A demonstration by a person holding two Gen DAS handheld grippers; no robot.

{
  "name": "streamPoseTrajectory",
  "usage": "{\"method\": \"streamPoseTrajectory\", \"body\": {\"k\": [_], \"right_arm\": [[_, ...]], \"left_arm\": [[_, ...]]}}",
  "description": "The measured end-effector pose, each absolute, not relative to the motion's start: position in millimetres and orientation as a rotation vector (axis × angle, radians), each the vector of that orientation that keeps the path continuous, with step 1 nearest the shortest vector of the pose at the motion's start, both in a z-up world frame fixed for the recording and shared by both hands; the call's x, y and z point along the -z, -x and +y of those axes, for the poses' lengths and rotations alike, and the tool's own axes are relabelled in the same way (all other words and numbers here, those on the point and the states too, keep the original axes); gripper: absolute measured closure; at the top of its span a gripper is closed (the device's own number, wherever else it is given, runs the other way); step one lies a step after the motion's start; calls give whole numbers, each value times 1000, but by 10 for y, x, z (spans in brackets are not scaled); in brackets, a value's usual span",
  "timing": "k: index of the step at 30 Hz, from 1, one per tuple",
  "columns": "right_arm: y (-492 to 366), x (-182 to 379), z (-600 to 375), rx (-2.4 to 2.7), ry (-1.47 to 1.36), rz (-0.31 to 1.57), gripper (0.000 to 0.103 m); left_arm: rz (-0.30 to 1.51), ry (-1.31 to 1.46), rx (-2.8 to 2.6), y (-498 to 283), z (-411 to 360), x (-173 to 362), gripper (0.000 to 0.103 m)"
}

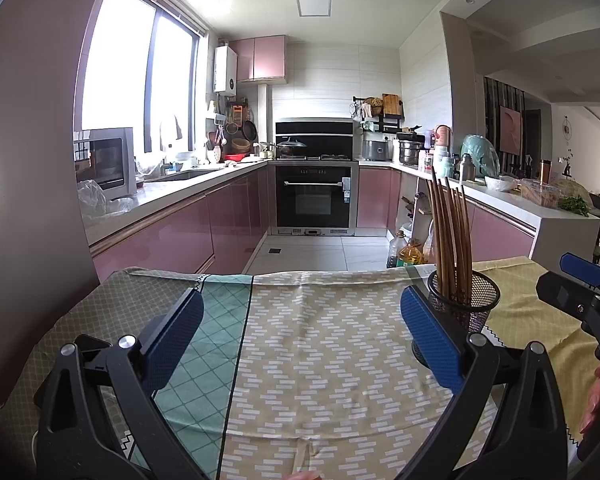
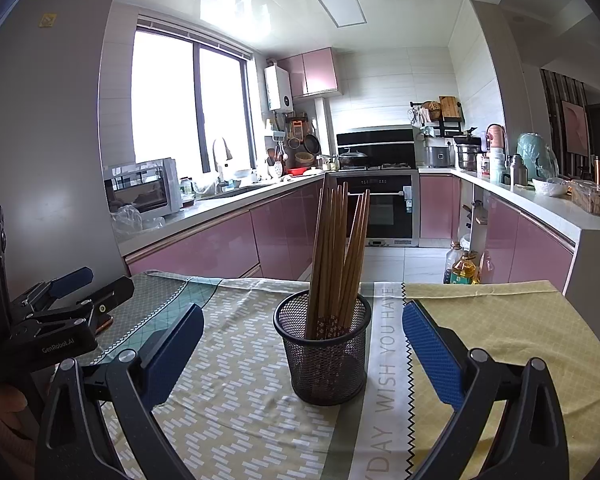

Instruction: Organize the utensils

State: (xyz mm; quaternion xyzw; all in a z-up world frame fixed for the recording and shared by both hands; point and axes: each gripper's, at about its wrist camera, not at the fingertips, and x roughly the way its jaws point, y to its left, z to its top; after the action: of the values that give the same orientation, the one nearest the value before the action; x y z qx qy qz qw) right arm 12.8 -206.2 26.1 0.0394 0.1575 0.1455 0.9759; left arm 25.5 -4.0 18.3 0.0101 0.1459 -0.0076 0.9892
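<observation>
Patchwork tablecloth (image 2: 236, 360) lies bare around the mesh holder (image 2: 322, 350) of upright chopsticks (image 2: 336, 256); right gripper (image 2: 303, 354) gapes empty before it, left gripper (image 1: 302, 346) likewise spread; likely tidying remains; approach gently, avoiding tipping.

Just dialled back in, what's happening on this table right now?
Nothing is being held. The chopsticks stand bunched in the black mesh holder on the patterned tablecloth. The right gripper is open, its blue pads either side of the holder in view but not touching it. The left gripper is open over bare cloth, with the holder off to its right.
</observation>
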Motion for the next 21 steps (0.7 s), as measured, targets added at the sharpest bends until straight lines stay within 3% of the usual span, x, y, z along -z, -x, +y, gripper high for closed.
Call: {"method": "streamPoseTrajectory", "body": {"k": [21], "right_arm": [[-124, -260, -2061, -294, -81, 318, 7]], "left_arm": [[292, -19, 17, -248, -46, -181, 6]]}}
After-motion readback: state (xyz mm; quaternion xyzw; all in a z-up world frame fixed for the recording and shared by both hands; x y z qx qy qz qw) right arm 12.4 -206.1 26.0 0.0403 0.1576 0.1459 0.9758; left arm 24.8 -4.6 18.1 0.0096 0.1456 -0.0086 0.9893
